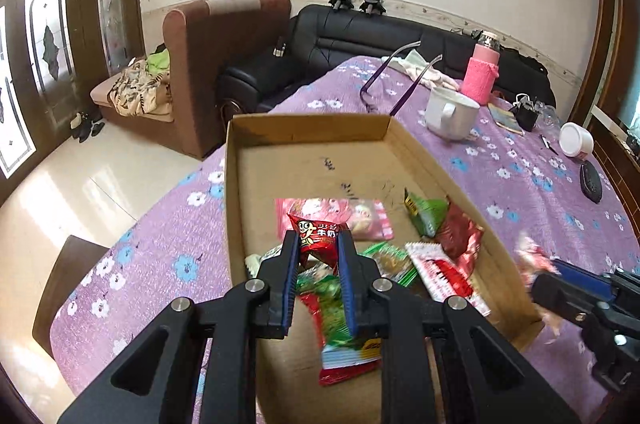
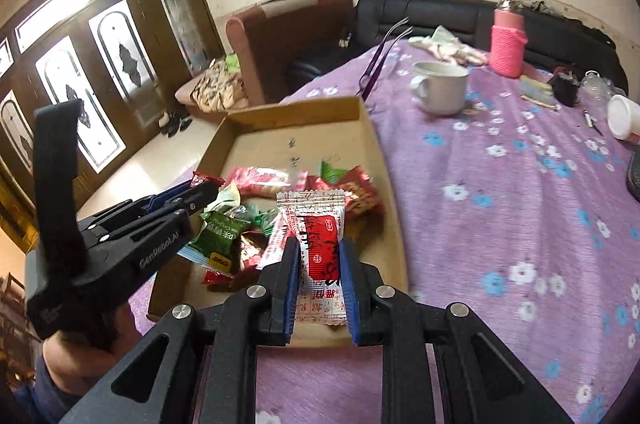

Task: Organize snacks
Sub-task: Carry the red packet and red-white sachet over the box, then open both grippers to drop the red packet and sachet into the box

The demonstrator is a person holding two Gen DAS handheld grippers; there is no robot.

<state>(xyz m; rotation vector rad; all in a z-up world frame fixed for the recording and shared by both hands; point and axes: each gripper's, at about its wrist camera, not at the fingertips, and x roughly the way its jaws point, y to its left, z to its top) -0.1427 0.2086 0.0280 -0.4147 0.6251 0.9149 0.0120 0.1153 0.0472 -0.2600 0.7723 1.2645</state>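
Note:
A shallow cardboard box point(image 1: 304, 131) lies on the purple flowered tablecloth and holds several snack packets: a pink one point(image 1: 368, 220), a green one point(image 1: 426, 214), a dark red one point(image 1: 460, 236) and more. My left gripper point(image 1: 318, 244) hangs over the box, shut on a red packet with a cartoon face point(image 1: 316, 234). In the right wrist view, my right gripper point(image 2: 319, 256) is shut on a white and red packet point(image 2: 320, 244) above the box's near end point(image 2: 372, 143). The left gripper point(image 2: 208, 191) shows there at the left with its red packet point(image 2: 206, 179).
On the cloth beyond the box stand a white mug point(image 1: 450, 111), a pink-sleeved bottle point(image 1: 480, 75), a white jar point(image 1: 576, 139) and a black oval object point(image 1: 591, 181). A black sofa point(image 1: 360, 35) and a brown armchair point(image 1: 224, 63) stand behind the table.

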